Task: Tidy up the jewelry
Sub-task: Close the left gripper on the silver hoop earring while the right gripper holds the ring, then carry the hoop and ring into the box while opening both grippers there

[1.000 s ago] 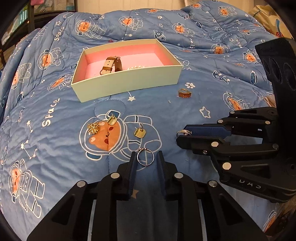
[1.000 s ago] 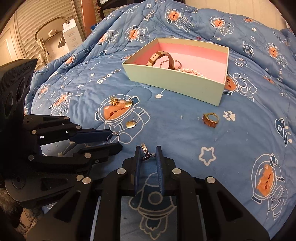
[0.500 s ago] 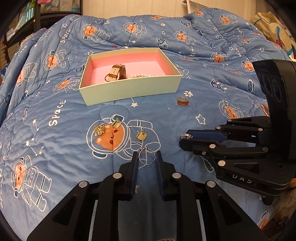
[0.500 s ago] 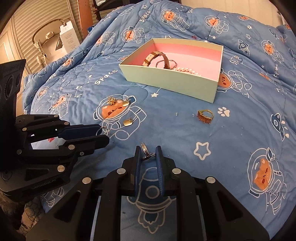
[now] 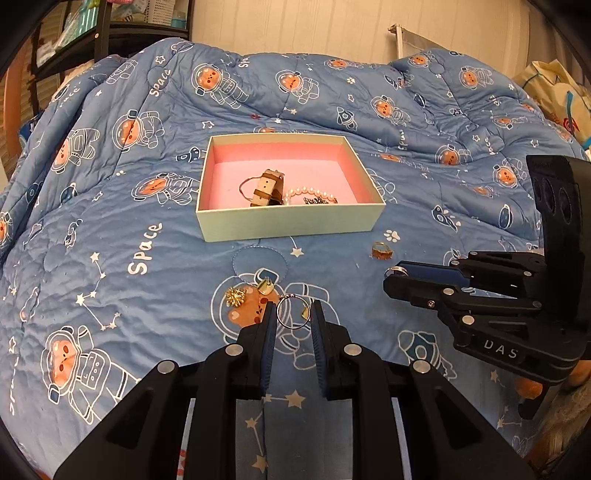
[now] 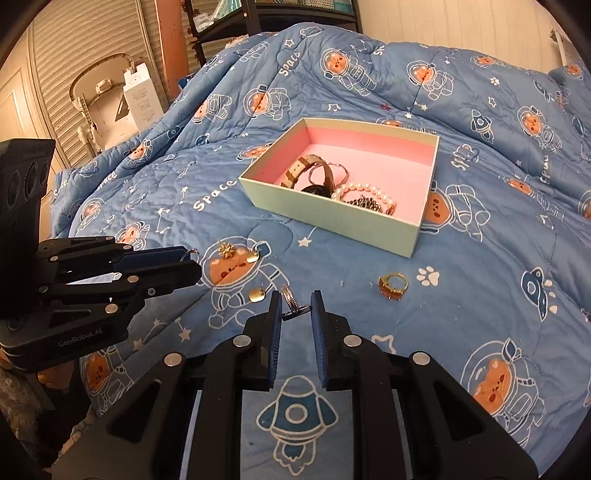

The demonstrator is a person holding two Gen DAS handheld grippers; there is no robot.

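My left gripper (image 5: 293, 314) is shut on a thin silver ring (image 5: 291, 312), held upright off the blanket. My right gripper (image 6: 294, 306) is shut on a wider silver ring (image 6: 290, 302). Each gripper shows in the other's view, the left gripper (image 6: 192, 262) at the left and the right gripper (image 5: 393, 275) at the right. Ahead sits a pale green box (image 5: 288, 223) with a pink inside. It holds a tan-strapped watch (image 5: 266, 186), a pearl bracelet (image 5: 308, 192) and a dark chain. The same box (image 6: 332, 221) is up and to the right in the right wrist view.
Loose on the blue astronaut blanket (image 5: 147, 295) lie a gold snowflake earring (image 5: 235, 296), small gold tag earrings (image 6: 257, 294) and a gold ring with an orange stone (image 5: 382, 251). A dark shelf (image 5: 110, 33) stands behind the bed, and a white carton (image 6: 142, 99) to its left.
Both grippers have risen from the blanket with their rings still held. The box now looks farther off and more of its inside shows.
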